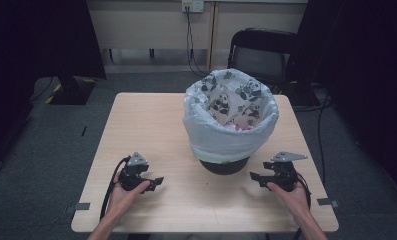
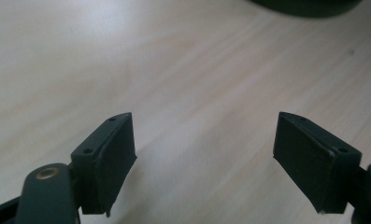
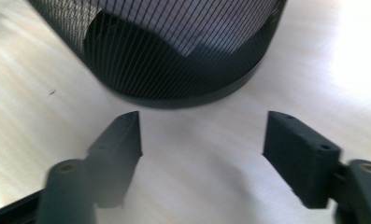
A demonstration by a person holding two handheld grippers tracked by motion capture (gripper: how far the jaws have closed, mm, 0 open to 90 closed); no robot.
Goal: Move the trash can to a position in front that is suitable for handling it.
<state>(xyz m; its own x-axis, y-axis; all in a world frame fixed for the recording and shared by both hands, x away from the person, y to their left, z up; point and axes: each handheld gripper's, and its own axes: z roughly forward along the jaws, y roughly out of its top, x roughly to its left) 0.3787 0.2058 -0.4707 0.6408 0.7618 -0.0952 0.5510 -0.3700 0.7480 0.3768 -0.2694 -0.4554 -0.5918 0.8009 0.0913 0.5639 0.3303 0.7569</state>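
A black mesh waste bin [image 1: 225,165] stands on the wooden table [image 1: 151,125], lined with a white bag [image 1: 226,135] printed with pandas; pink scraps lie inside. My left gripper [image 1: 158,181] rests low over the table's front left, held in a hand, jaws pointing right toward the bin. In the left gripper view my left gripper [image 2: 204,154] is open over bare wood, the bin's base [image 2: 309,5] at the top edge. My right gripper [image 1: 253,177] sits at the front right, pointing left at the bin. The right gripper [image 3: 202,140] is open, empty, with the mesh wall [image 3: 174,51] just ahead.
A black folding chair [image 1: 263,52] stands behind the table. Cables [image 1: 191,45] hang from a wall socket at the back. Grey carpet surrounds the table. Small metal brackets [image 1: 81,206] sit at the front corners.
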